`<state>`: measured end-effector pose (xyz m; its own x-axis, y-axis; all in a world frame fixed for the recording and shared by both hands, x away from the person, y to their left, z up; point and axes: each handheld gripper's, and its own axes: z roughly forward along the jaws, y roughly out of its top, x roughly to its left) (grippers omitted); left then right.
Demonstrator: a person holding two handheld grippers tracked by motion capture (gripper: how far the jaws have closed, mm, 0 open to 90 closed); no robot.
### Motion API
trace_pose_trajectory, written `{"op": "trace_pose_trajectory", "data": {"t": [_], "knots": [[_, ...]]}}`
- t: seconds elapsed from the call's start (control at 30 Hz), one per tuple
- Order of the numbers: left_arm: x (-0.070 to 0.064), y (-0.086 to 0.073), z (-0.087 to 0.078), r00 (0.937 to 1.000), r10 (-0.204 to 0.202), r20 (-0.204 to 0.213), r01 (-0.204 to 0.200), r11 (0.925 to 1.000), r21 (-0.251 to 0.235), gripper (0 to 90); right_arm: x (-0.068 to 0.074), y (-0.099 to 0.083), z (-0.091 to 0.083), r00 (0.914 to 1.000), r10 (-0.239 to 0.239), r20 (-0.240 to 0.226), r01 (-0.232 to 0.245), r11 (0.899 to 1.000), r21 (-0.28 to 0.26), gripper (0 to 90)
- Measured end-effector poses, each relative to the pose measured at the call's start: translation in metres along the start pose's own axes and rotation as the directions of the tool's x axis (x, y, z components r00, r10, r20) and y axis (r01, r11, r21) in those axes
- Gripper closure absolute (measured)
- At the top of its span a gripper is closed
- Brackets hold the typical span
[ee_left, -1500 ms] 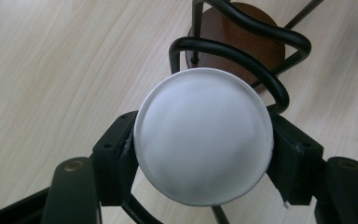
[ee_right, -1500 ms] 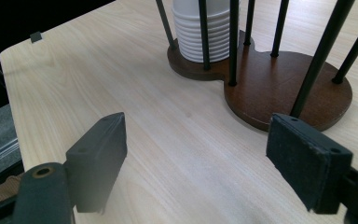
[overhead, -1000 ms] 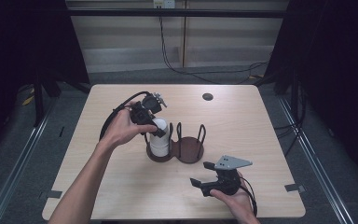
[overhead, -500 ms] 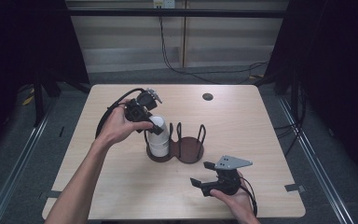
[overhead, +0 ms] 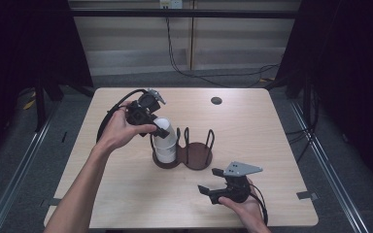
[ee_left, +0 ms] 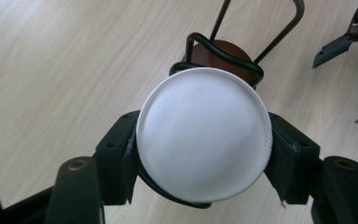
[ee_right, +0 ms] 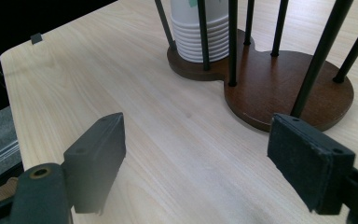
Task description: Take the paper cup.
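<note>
Pale wooden bench carries a brown wire-ringed cup holder holding a stack of white cups. Left tongs are clamped on the top white cup above that stack. Right tongs rest apart, near the holder.

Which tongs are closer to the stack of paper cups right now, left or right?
Left. The left tongs are clamped on the top cup of the cup stack in the holder. The right tongs rest open on the table, apart from it.

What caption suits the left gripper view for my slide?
Left gripper clamps an upturned white paper cup above the wire cup holder.
</note>
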<state>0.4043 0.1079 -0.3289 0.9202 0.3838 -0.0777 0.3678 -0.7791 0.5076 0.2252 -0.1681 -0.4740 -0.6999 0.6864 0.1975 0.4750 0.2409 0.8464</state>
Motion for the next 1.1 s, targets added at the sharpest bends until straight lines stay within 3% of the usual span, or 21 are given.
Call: {"op": "trace_pose_trajectory", "data": {"t": [0.27,0.6,0.7,0.73,0.83,0.9,1.1], "knots": [[0.002,-0.003,-0.009,1.0,0.0,0.005,0.0,0.9993,-0.039,35.8,0.0,0.0,0.0,1.0,0.001,0.0,-0.001,1.0,0.0,18.7],[0.002,-0.01,-0.018,0.9992,-0.039,0.012,0.04,0.9927,-0.113,35.9,0.0,0.0,0.001,1.0,0.003,0.002,-0.003,1.0,0.002,18.8],[0.002,-0.011,-0.02,0.9992,-0.04,0.007,0.04,0.9913,-0.125,35.9,0.0,0.0,0.001,1.0,0.004,0.002,-0.004,1.0,0.002,18.8],[0.002,-0.012,-0.022,0.9997,-0.023,0.001,0.023,0.9923,-0.122,35.9,0.0,0.0,0.001,1.0,0.004,0.002,-0.004,1.0,0.002,18.8],[0.0,-0.014,-0.024,0.9991,-0.043,-0.002,0.042,0.9864,-0.159,35.8,0.0,0.0,0.001,1.0,0.004,0.004,-0.004,1.0,0.002,18.8],[0.001,-0.016,-0.026,0.9996,-0.029,-0.003,0.028,0.9868,-0.159,35.8,0.0,0.0,0.001,1.0,0.004,0.003,-0.004,1.0,0.001,18.8],[0.0,-0.022,-0.029,0.9988,-0.049,0.003,0.048,0.9766,-0.21,35.8,0.0,0.0,0.001,1.0,0.004,0.004,-0.004,1.0,0.002,18.7]]}}
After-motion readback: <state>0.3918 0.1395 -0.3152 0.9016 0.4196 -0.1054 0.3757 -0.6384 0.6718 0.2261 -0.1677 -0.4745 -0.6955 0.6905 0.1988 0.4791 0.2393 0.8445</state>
